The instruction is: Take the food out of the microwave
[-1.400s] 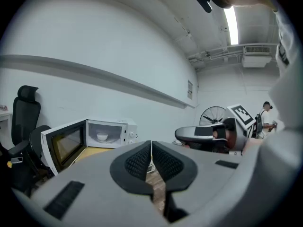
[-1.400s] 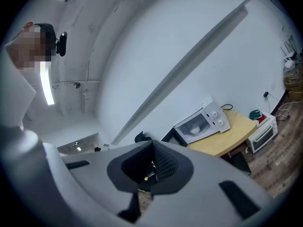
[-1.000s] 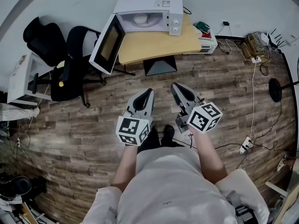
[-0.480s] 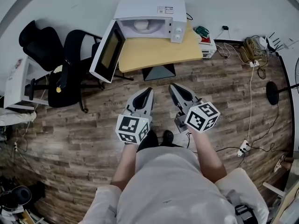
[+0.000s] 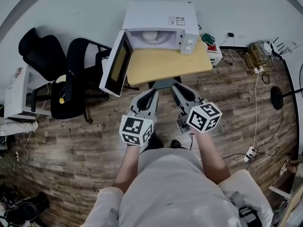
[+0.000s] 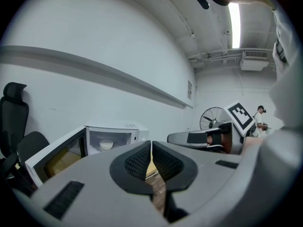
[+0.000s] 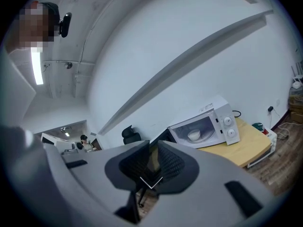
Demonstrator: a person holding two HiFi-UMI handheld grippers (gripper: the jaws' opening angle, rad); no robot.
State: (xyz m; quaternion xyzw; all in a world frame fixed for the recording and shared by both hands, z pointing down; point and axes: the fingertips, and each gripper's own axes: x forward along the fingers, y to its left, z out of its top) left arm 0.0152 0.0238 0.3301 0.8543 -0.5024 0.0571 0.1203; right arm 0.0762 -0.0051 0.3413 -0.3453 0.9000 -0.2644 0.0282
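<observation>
Item 1, food: a white bowl [image 5: 152,36] sits inside the cavity of the white microwave [image 5: 158,18]. The microwave door [image 5: 116,65] is swung fully open, to the left in the head view.

Item 2, bench [image 5: 165,65]: a light wooden top carrying the microwave at its far edge. The near part is bare.

Item 3, my left gripper [image 5: 152,92]: I hold it over the wood floor [image 5: 71,126], just short of the bench's near edge and pointing toward the bench. Its jaws are clenched, the pads meeting at the tips with nothing between them. In the left gripper view the bowl shows through the open front, left of the jaw tips and well apart from them.

Item 4, my right gripper [image 5: 176,86]: it is beside the left one, also short of the bench and aimed toward it. Its jaws have just been opening and now stand parted by a narrow slit, with nothing between them. In the right gripper view the bowl lies to the right of the jaws and well apart from them.

Item 5, surroundings: two black office chairs [image 5: 78,70] stand left of the open door. A pile of cables [image 5: 258,46] lies on the floor at the right, near the wall. A standing fan [image 6: 211,117] shows in the left gripper view.
</observation>
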